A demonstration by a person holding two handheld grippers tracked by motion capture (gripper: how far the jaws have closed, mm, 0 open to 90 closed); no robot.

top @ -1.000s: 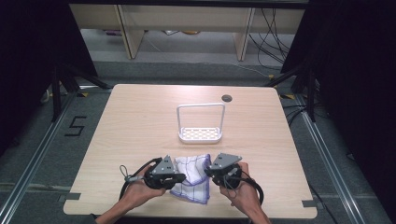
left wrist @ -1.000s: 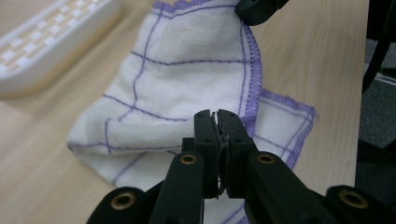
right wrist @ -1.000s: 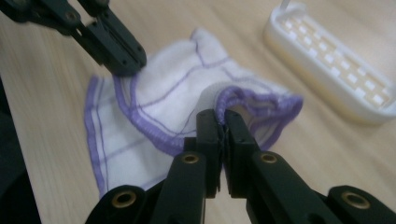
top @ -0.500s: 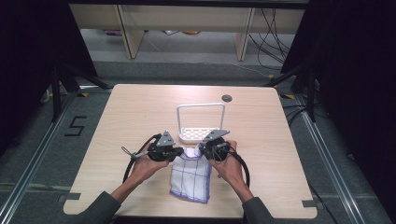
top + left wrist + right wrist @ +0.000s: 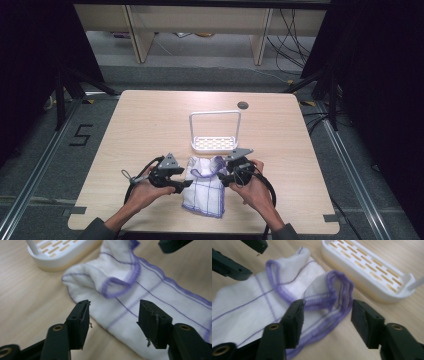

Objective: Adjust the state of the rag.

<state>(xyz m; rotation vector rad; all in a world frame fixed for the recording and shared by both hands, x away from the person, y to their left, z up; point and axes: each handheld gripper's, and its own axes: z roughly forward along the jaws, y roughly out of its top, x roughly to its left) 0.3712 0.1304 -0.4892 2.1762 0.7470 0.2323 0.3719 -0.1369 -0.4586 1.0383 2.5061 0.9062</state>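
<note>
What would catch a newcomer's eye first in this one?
The white cloth with purple edging, lying rumpled at the table's near edge between two hand-held tools. The left tool and right tool flank its top corners; their jaws have just been opening and no longer pinch it. Just beyond stands a white slotted rack.

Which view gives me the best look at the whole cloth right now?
The high view: it shows the whole cloth lying folded on the table, near edge included. The left gripper view catches its rumpled corner and purple hem, the right gripper view the bunched hem beside the white rack.
</note>
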